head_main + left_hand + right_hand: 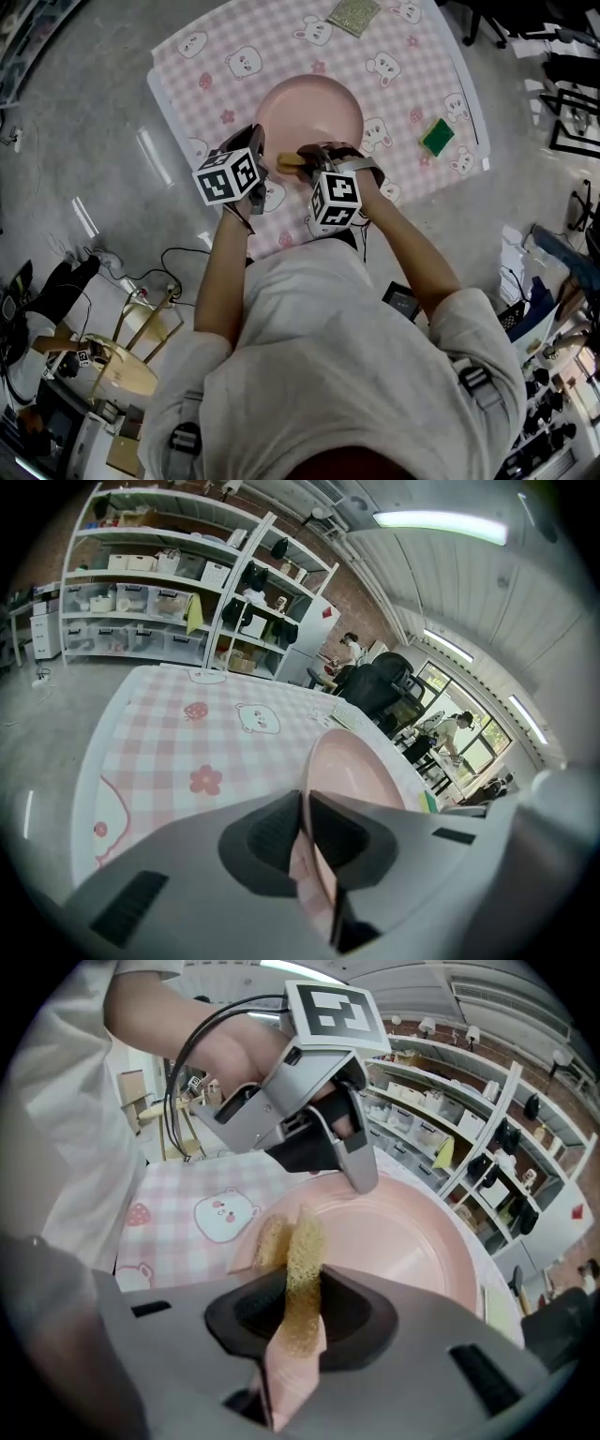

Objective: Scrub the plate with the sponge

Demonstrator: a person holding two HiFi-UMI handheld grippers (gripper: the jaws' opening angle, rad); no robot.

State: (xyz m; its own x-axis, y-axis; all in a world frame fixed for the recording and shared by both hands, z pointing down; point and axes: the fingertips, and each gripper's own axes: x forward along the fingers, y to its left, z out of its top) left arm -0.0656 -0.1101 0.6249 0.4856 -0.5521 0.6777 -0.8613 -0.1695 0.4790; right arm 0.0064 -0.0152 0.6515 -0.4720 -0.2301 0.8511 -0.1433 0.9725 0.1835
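Two grippers, both busy. Left gripper (304,808) is clamped on the near rim of the pink plate (314,108), which sits on the checkered tablecloth (403,56). Right gripper (300,1286) pinches a folded yellow sponge (302,1237) just over the plate's near edge; can't tell if it's touching. My guess: the plate is stiff, smooth and fairly light, so it'll skate around unless that rim pinch holds. The sponge is soft and squashes flat, so grab it mid-body and leave the scrubby end poking out. A spare green sponge (437,137) sits well off to the side.
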